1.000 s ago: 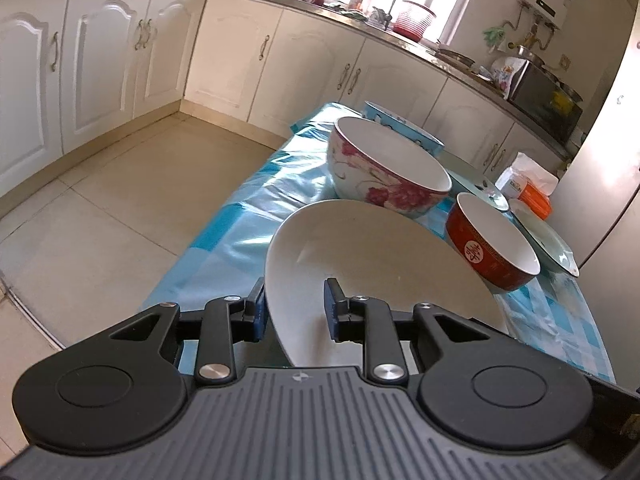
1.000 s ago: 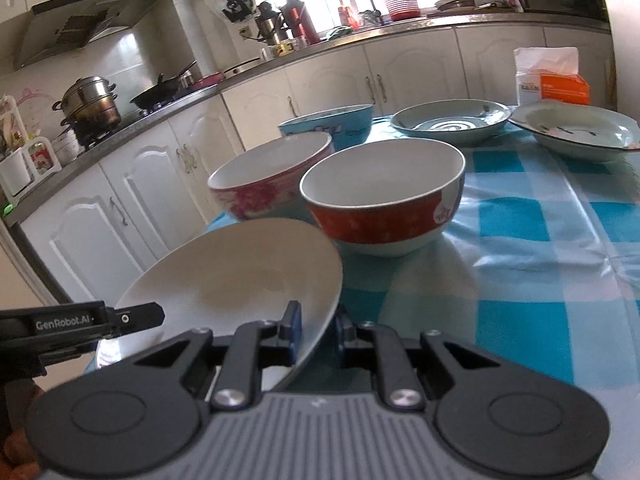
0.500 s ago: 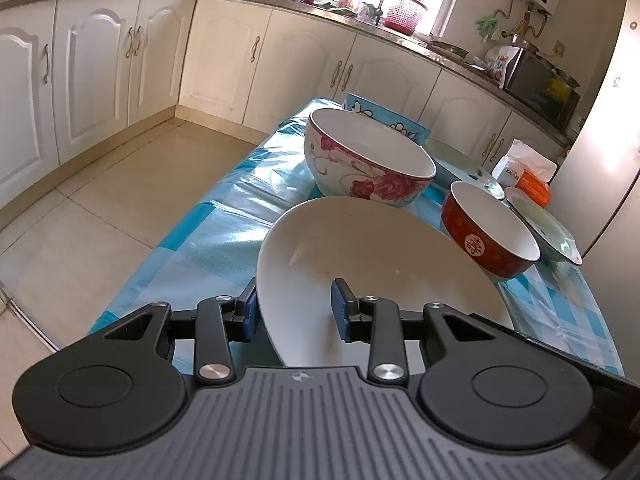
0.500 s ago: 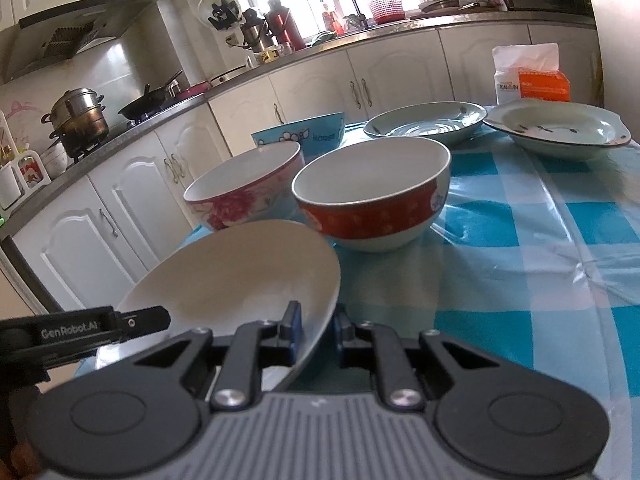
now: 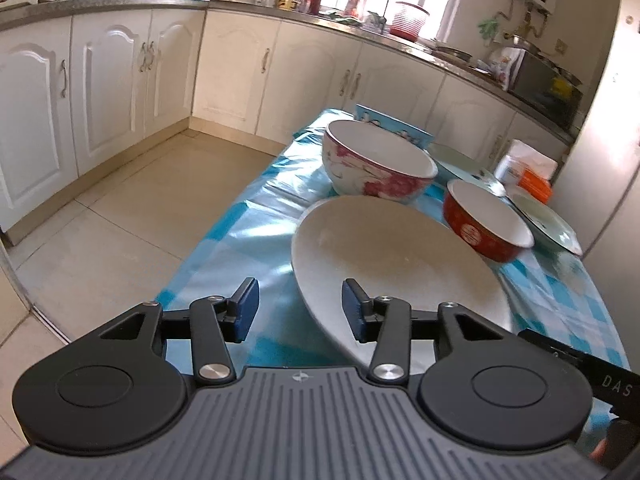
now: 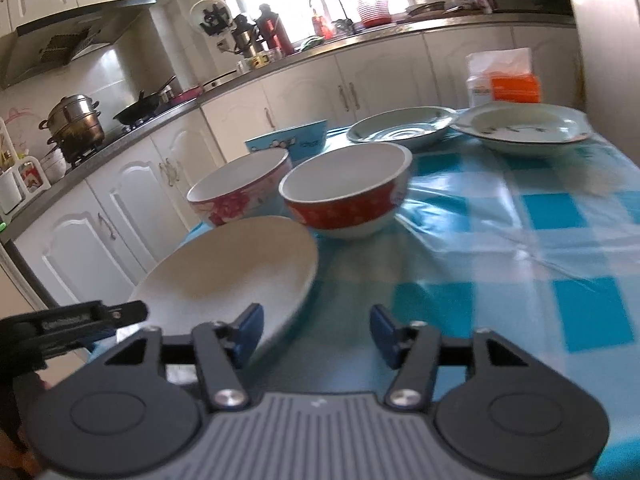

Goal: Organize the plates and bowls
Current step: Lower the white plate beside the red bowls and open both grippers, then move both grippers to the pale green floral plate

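Observation:
A large white plate (image 5: 400, 264) (image 6: 232, 276) lies at the near end of the table. My left gripper (image 5: 300, 310) is opening; the plate's near rim sits between its jaws by the right pad, and neither pad presses on it. My right gripper (image 6: 316, 332) is opening too, with the plate's edge just beside its left pad and not gripped. Behind the plate stand a floral bowl (image 5: 376, 168) (image 6: 236, 196), a red bowl (image 5: 484, 224) (image 6: 348, 200) and a blue bowl (image 5: 392, 126) (image 6: 296, 142).
Two pale green plates (image 6: 400, 130) (image 6: 520, 128) lie at the far end of the blue checked tablecloth (image 6: 520, 260), with a tissue pack (image 6: 504, 80) behind them. White cabinets and a tiled floor (image 5: 140, 200) lie to the left of the table.
Both grippers, which were shut on the white plate's rim, have opened wide and let it go. Both have drawn back a little from the plate.

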The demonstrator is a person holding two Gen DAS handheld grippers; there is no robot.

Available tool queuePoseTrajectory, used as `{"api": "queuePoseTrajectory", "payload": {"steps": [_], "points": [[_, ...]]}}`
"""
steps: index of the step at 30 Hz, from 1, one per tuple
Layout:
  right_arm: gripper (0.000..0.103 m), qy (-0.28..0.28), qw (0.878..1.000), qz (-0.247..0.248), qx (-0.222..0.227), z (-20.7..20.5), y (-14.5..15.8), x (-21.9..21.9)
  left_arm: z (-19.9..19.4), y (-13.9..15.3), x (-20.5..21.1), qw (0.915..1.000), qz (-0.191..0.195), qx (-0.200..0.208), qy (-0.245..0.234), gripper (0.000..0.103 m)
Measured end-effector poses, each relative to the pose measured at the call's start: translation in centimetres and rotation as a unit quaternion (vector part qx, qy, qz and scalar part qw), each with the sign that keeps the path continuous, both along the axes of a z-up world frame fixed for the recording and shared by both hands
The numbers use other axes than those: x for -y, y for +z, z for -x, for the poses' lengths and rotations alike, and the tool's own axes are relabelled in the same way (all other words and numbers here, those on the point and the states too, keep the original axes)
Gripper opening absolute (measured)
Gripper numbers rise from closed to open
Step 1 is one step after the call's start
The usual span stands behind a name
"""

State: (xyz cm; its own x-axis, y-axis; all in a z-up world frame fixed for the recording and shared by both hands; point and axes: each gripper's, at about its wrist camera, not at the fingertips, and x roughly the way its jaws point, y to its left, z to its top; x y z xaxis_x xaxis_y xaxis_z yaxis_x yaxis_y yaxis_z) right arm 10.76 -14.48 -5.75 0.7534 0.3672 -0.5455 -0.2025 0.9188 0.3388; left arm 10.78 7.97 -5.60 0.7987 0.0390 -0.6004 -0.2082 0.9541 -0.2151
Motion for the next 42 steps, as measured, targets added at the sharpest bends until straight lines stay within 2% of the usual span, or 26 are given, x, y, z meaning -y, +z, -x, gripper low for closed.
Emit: {"api": "queuePoseTrajectory", "payload": {"steps": [6,8,12,15,18,25,31,38,42], "points": [[0.081,-0.034,0.999,0.0,-0.017,4.5,0.0,2.8,4.4,1.0,3.0,0.9986,-0.005,0.004,-0.052,0.065],[0.081,-0.04,0.999,-0.003,-0.019,5.9,0.1,3.7,6.0,1.0,4.6,0.9969,-0.007,0.003,-0.079,0.069],[0.089,-0.068,0.997,-0.014,-0.019,8.8,0.8,5.6,8.8,1.0,7.4,0.9926,0.0,0.0,-0.121,0.08],[0.092,-0.087,0.996,-0.017,-0.015,10.6,1.4,6.6,10.6,0.9,9.2,0.9886,-0.003,0.0,-0.151,0.096],[0.098,-0.115,0.993,-0.016,-0.006,12.5,2.0,7.7,12.2,0.9,10.5,0.9855,-0.004,-0.002,-0.169,0.102],[0.102,-0.171,0.985,-0.015,0.014,15.6,3.0,9.8,15.0,0.6,11.1,0.9852,0.007,-0.014,-0.171,0.103],[0.102,-0.204,0.979,-0.01,0.024,17.5,3.8,10.7,16.3,1.6,10.4,0.9869,0.024,-0.01,-0.159,0.103],[0.102,-0.23,0.972,-0.013,0.044,18.6,5.7,12.0,16.2,5.0,11.2,0.9833,0.041,0.021,-0.176,0.103],[0.102,-0.232,0.971,-0.014,0.054,18.6,6.9,13.0,14.5,6.6,12.5,0.9791,0.047,0.023,-0.196,0.103]]}}
